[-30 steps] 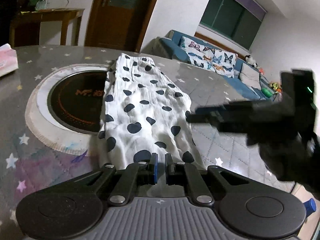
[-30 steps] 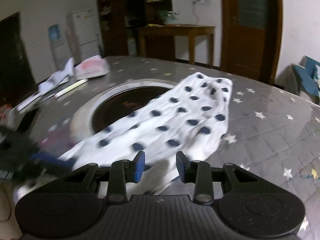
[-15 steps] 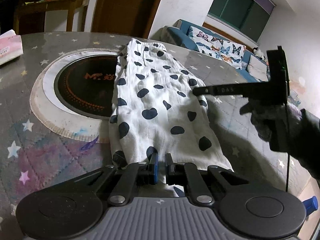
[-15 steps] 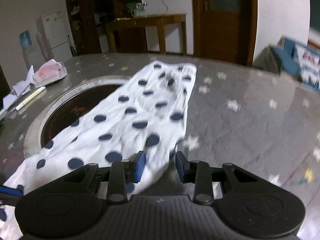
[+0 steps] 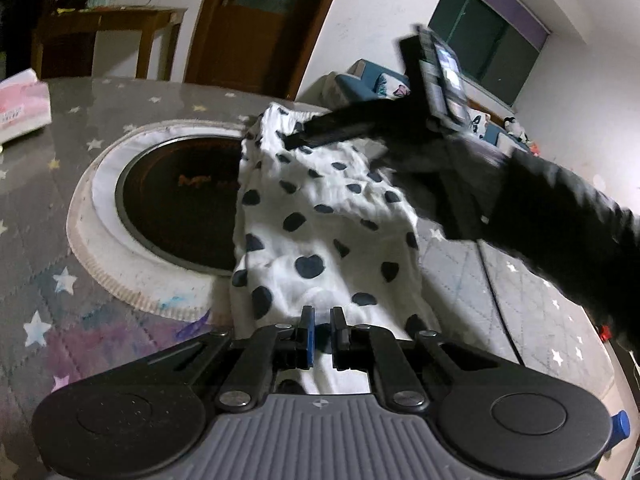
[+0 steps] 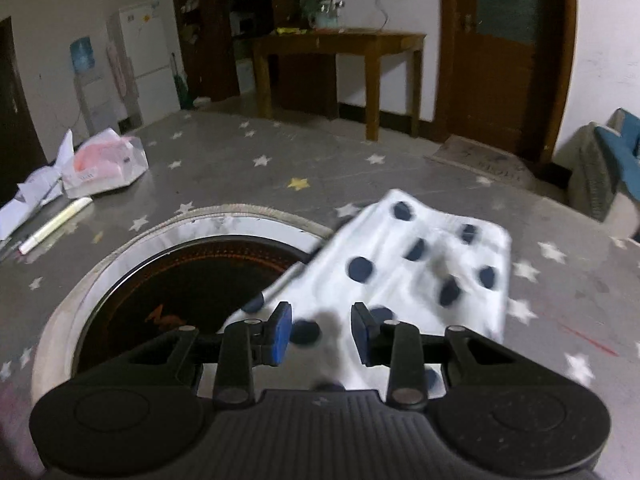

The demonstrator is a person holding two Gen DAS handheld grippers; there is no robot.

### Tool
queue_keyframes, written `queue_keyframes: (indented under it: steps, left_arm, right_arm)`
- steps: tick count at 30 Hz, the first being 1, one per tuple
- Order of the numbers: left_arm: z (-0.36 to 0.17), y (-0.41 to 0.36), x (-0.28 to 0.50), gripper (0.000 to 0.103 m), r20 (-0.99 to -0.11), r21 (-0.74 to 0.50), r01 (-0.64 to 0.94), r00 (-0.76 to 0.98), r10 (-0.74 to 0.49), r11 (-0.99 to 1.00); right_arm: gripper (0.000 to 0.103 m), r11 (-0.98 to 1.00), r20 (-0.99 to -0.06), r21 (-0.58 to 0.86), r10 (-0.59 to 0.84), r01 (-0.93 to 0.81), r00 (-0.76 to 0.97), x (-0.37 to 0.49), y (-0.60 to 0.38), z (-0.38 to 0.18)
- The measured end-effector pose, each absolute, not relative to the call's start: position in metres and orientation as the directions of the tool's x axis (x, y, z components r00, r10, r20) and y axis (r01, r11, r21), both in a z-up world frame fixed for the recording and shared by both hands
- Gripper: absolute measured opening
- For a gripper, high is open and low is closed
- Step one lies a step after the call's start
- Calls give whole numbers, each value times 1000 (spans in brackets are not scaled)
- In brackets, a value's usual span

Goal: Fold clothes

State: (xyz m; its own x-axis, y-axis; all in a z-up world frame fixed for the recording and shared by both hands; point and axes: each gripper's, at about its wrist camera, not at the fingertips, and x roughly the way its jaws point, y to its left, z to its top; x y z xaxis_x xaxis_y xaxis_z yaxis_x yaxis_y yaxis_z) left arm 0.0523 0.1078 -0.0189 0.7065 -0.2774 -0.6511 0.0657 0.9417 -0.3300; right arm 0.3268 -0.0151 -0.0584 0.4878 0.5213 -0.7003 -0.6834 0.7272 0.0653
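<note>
Garment: white polka-dot trousers point(image 5: 320, 236) with dark navy spots, laid lengthwise on the grey star-print table point(image 5: 60, 208); 1 long edge overlaps the round black induction cooktop point(image 5: 180, 208) set into the table's middle.
Garment, right wrist view: the elastic waistband end of the polka-dot trousers point(image 6: 420, 264) lies at the far side, motion-blurred.
Left claw: left claw point(image 5: 322, 330) at the near end of the cloth, fingers drawn close with a fold of white fabric pinched between the blue pads point(image 5: 308, 334).
Right claw: right claw point(image 6: 322, 334) spread wide above the cloth near the waistband, nothing between its pads; whether it touches the fabric cannot be told.
Right claw, left wrist view: the right claw point(image 5: 296, 140) reaches in from the right over the far end of the trousers, carried by a dark-gloved hand point(image 5: 460, 184).
Cooktop ring: a white cloth border point(image 6: 224, 220) circles the induction cooktop point(image 6: 180, 280).
Left of the table: tissue pack point(image 6: 104, 164), crumpled paper point(image 6: 28, 196) and a pale marker pen point(image 6: 56, 224).
Far room: wooden side table point(image 6: 340, 60), brown door point(image 6: 508, 52), white fridge point(image 6: 148, 64).
Far right: blue sofa point(image 5: 380, 80) under a dark window point(image 5: 484, 44).
</note>
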Motion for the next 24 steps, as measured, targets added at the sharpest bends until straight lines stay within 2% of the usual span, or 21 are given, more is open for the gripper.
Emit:
queue_keyframes:
  steps: [4,10,12,15,17,22,24]
  left_arm:
    - [-26,110,54,9,-669,-330,60,690,-278,942]
    - [-22,115,57,9,-662,-339,58,694,-282,939]
    - [-20,116,59,13,-657,-343,58,699,-283,938]
    - [-17,116,61,23,-649,-345,58,706,-283,937]
    - [-15,116,63,34,-648,-344,57,708,-280,937]
    - [-14,112,70,45,-652,-329,56,709,-270,943]
    - [-14,110,72,46,-660,-321,53,704,-263,946]
  right_arm:
    - [35,708,-715,89,535,-700,450,336,7,-75]
    - [35,683,-661,147,606,-716,443,349,-10,-56]
    - [37,721,-648,133,582,-679,491,362,-28,-48]
    - [50,790,-633,72,507,-609,584,383,-55,-44]
    - [50,821,-636,63,471,-567,611,399,-70,-47]
    - [50,841,-655,140,475,-523,588,428,-84,-66]
    - [50,836,-657,168,490,-523,573,433,-84,-74]
